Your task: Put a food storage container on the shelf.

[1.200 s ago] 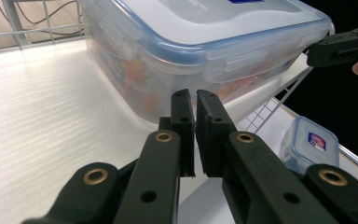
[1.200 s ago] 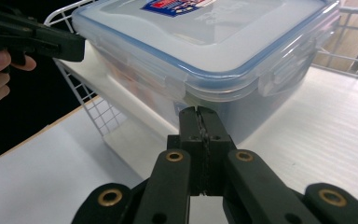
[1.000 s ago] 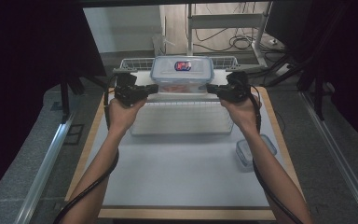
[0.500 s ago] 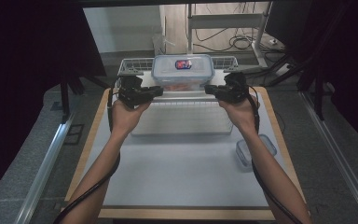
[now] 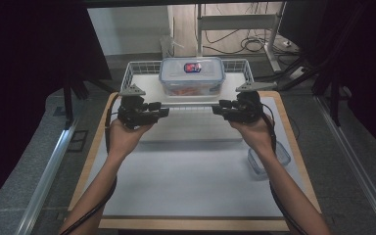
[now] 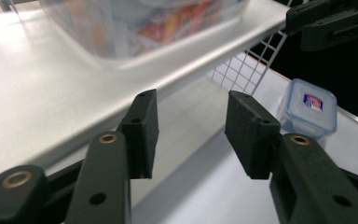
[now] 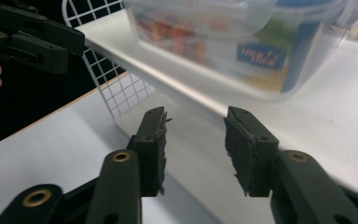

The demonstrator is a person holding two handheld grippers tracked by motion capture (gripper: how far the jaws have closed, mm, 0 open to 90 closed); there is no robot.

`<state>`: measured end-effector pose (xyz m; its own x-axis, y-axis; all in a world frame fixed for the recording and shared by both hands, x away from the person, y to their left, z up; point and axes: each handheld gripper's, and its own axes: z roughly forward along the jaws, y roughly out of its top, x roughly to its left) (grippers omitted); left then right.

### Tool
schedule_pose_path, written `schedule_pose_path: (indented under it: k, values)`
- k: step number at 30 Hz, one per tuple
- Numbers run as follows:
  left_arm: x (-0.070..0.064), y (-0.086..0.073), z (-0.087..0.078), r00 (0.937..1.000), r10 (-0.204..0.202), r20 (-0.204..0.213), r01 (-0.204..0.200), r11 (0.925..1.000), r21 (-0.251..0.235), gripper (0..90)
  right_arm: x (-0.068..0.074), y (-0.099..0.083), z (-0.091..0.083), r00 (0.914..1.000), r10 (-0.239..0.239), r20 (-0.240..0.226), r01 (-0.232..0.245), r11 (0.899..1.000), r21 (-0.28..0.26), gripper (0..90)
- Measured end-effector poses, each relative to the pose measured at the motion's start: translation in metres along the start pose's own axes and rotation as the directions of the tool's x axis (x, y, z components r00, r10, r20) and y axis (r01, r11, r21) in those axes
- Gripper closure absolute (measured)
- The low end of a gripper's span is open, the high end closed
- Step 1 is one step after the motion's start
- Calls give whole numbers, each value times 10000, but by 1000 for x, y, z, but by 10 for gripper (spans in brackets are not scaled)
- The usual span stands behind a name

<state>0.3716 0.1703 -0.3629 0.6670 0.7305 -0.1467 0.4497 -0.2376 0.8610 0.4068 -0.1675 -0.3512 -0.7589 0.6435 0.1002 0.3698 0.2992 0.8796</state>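
Note:
A clear lidded food box with colourful contents stands in a white wire basket at the far middle of the table. My left gripper is at the basket's front left and points right, its jaws open and empty. From the front right, my right gripper points left, also open and empty. In the left gripper view the open left gripper sits just below the basket's white front edge, with the box above. The right gripper view has the open right gripper before the box.
A small lidded box lies on the white mat near the right edge, by the right forearm; the small box also appears in the left gripper view. Dark frames and rails flank the table. The mat's near half is bare.
Both grippers have drawn back a little from the basket toward the person. The basket and the food box have not moved.

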Motion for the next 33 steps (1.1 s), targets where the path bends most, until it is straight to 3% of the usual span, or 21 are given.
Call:
schedule_pose_path:
  k: [11,20,27,33]
  values:
    - [-21,-32,-3,9965,821,-184,-813,9959,402,375,15,-23,-13,9996,-211,-186,212,9998,44,411]
    - [-31,-62,-8,9986,525,-47,-523,9983,271,244,28,-45,-22,9980,-618,-141,622,9976,307,286]
    - [-35,-79,-16,9983,470,-348,-466,9988,119,125,36,-69,-22,9962,-850,176,838,9946,607,200]
    - [-42,-109,-20,9981,317,-521,-293,9986,447,60,38,-89,-25,9961,-789,397,759,9944,734,136]
